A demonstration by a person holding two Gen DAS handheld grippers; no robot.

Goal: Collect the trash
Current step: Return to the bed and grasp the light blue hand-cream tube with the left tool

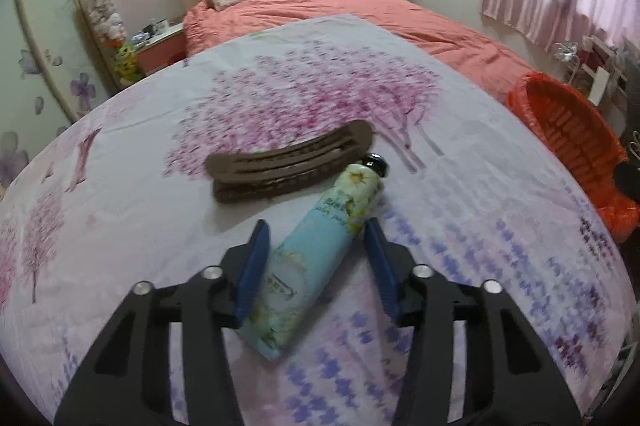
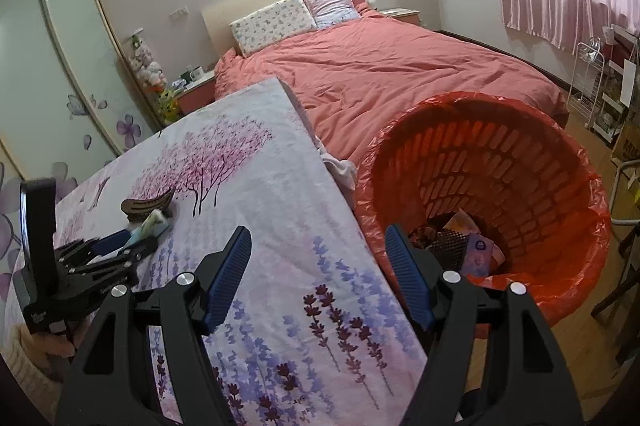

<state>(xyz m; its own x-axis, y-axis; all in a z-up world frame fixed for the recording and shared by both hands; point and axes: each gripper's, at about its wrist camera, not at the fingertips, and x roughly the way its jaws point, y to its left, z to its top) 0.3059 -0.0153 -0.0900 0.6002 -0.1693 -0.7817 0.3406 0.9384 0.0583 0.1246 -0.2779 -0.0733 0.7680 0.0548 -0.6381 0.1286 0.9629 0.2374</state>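
A pale blue flowered tube [image 1: 312, 258] with a black cap lies slantwise on the flowered tablecloth [image 1: 160, 226]. My left gripper [image 1: 316, 230] is shut on it: the left pad lies against its lower side, the right fingertip against its upper side. A brown hair clip [image 1: 288, 161] rests just beyond the tube. In the right wrist view the left gripper [image 2: 128, 240] shows at the left with the tube [image 2: 154, 224] and the clip [image 2: 148, 205]. My right gripper [image 2: 317, 230] stands open and holds nothing, over the table's right edge beside the orange bin [image 2: 520, 161].
The orange bin [image 1: 568, 129], lined with a red bag, stands by the table's right side and holds several wrappers [image 2: 472, 246]. A bed with a salmon cover [image 2: 400, 73] lies behind. A wire rack [image 2: 588, 85] and curtains are at the right, a wardrobe at the left.
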